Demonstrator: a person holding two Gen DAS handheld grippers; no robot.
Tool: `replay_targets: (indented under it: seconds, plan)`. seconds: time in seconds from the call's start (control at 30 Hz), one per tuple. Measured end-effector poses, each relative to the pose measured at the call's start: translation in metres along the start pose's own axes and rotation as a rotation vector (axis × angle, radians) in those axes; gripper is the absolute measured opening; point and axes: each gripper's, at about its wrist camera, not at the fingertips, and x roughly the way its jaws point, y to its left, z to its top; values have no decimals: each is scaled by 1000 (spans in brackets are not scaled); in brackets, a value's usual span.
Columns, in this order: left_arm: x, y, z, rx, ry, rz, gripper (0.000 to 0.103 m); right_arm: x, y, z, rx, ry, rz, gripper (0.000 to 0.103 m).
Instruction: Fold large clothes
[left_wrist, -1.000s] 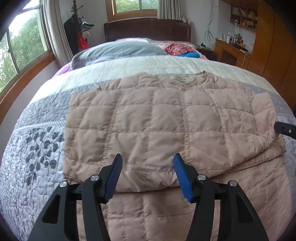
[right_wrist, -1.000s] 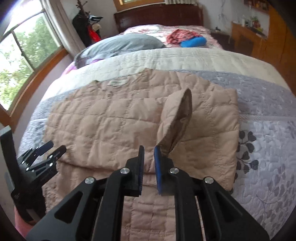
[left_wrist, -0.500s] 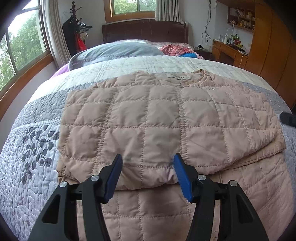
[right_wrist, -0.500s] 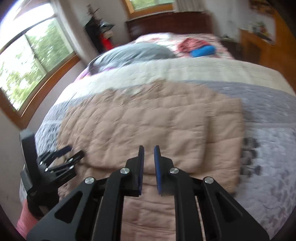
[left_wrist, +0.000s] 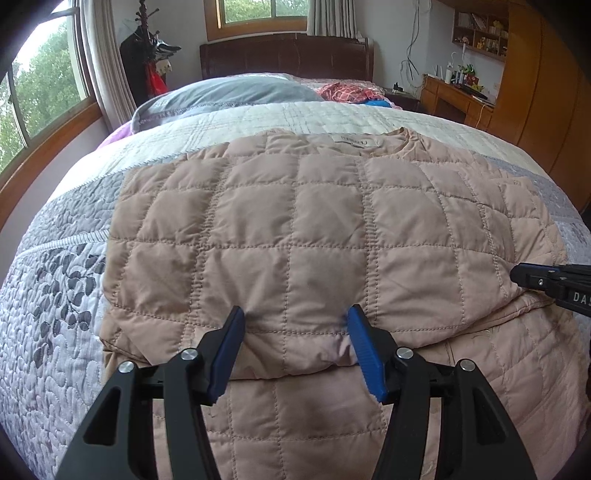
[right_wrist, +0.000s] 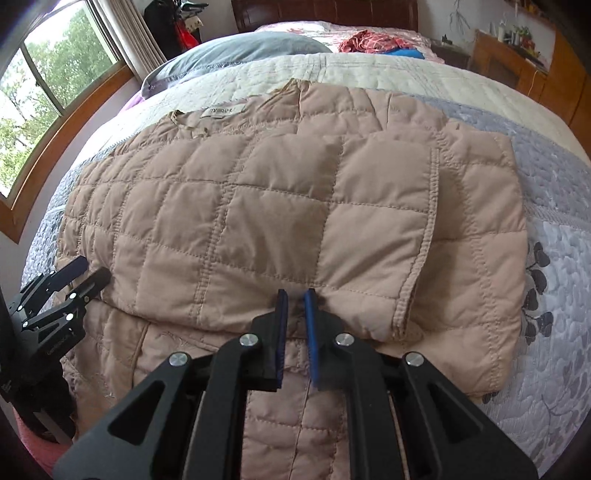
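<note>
A beige quilted jacket (left_wrist: 295, 229) lies flat on a bed (left_wrist: 55, 295) covered by a grey leaf-patterned quilt. The jacket's collar and neck label (left_wrist: 349, 140) point toward the dark wooden headboard (left_wrist: 288, 55); its hem runs toward the cameras. Both sleeves appear folded in across the body, forming a thick padded layer whose near edge crosses the jacket about halfway down.

What could go wrong: the padding is puffy and slippery-looking, so the folded sleeves may spring open or slide off if the next fold is lifted unevenly. If only the top layer is pinched, the lower layers would likely stay behind and the fold would skew. The right sleeve's cuff (right_wrist: 402, 314) hangs close to the jacket's right edge and could flop outward.

The left gripper (left_wrist: 295, 341) is spread wide, its blue pads straddling the near edge of the folded layer in the jacket's left half. The tips sit at or just touching the fabric, gripping nothing.

The right gripper (right_wrist: 294, 310) is nearly closed, with only a narrow slit between its pads. It rests at the same folded edge, just beside the cuff. Whether a sliver of fabric is caught between its pads cannot be told.
</note>
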Motion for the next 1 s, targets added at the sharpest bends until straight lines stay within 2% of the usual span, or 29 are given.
replay_targets:
  seconds: [0.37,0.5,0.67,0.9,1.0]
  plan:
    - [7,-1,-2,8,2,6,60,5,-2,-3,8,-8,11,9]
    - [5,0,-2,3,-4,5,59,-3,-9,0,51,-3,62,10]
    - [0,-4,-4,25,-23,27,59,-20,-12,-1,51,-35,69,10]
    - [1,-3,-4,26,-25,22,59,-34,-40,-4,107,-63,66,10]
    - [2,-4,-5,25,-24,22,59,-25,-51,-5,120,-37,67,10]
